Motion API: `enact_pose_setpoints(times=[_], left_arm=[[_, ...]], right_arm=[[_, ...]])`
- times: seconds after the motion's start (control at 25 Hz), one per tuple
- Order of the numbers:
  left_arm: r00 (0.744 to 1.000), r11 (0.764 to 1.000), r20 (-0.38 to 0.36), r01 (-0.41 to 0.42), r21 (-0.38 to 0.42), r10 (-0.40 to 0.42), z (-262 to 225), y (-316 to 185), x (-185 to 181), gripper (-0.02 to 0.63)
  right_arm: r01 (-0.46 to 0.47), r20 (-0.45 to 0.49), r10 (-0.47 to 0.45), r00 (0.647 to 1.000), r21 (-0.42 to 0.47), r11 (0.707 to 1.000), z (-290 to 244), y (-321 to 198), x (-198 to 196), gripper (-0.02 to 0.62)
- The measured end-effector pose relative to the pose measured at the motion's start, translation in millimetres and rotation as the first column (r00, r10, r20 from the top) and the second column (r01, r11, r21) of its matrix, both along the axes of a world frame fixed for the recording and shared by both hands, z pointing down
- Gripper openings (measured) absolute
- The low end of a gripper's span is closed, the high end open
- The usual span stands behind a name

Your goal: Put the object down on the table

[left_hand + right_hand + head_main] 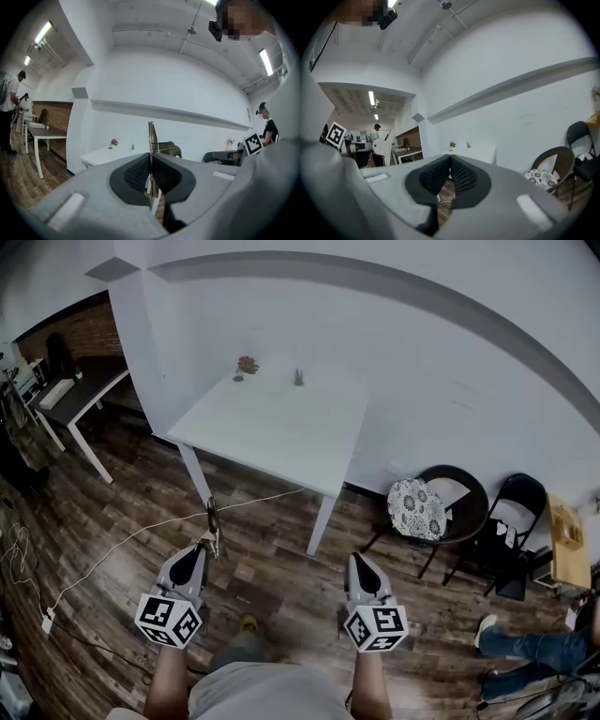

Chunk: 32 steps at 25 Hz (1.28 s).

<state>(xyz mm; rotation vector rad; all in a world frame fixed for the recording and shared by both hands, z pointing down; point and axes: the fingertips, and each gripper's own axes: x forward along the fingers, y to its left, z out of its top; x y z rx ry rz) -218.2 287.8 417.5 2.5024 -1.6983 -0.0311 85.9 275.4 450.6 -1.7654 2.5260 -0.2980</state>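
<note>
Soft even light, fisheye-warped dark edges

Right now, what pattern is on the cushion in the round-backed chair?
The cushion is white with a dark floral print, clearest in the head view.

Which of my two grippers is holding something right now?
The left gripper: its jaws are shut on a thin metal piece sticking out past them. The right gripper has its jaws shut on nothing.
</note>
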Motion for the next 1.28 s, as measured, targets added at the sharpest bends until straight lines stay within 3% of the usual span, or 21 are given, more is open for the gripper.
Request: enact_pose_setpoints(times=[0.84,1.28], left_arm=[[0.997,0.997,-0.047,-0.056,-0.061,0.053,15,-200,-68,0.011],[0.99,0.987,-0.027,-0.138,-0.079,0.136,17,-277,-52,0.011]], right_arm=[[-0.059,-0.049,0.058,0.997,-0.03,0.998,-1,-187,-66,0.003],[-0.131,-0.021,0.131,0.991,-0.031,0.991,1,-243,-52,0.003]])
